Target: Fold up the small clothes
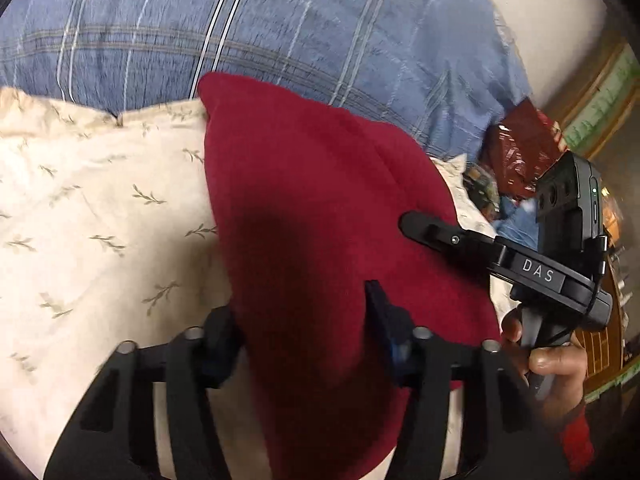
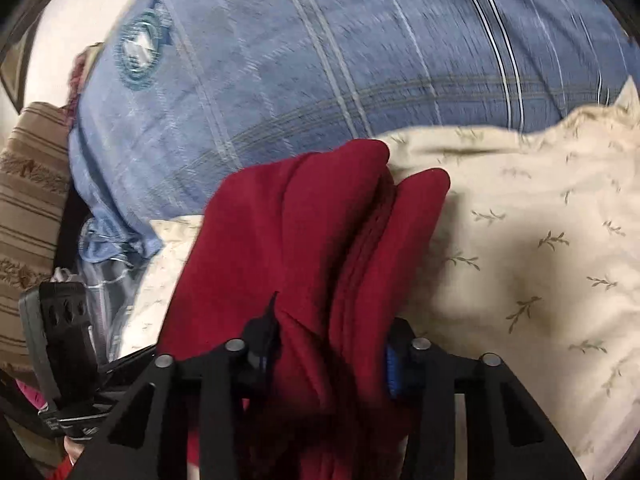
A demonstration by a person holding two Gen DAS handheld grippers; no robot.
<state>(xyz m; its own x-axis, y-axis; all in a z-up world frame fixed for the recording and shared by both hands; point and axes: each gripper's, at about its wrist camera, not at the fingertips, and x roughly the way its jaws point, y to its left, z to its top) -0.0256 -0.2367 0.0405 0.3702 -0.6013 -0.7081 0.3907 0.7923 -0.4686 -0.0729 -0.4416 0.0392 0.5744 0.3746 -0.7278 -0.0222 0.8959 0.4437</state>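
A dark red cloth (image 1: 312, 216) lies on a cream sheet with a leaf print (image 1: 80, 208). In the left wrist view it runs between my left gripper's (image 1: 304, 320) fingers, which sit on either side of its near edge and grip it. My right gripper (image 1: 416, 226) reaches in from the right and touches the cloth's right edge. In the right wrist view the red cloth (image 2: 304, 240) is bunched in folds between my right gripper's (image 2: 328, 340) fingers, which are shut on it.
A blue plaid blanket (image 1: 280, 28) bulges behind the cloth and also fills the top of the right wrist view (image 2: 320, 60). Dark red packaging (image 1: 520, 148) lies at the far right. A brown striped cushion (image 2: 28, 200) is at the left.
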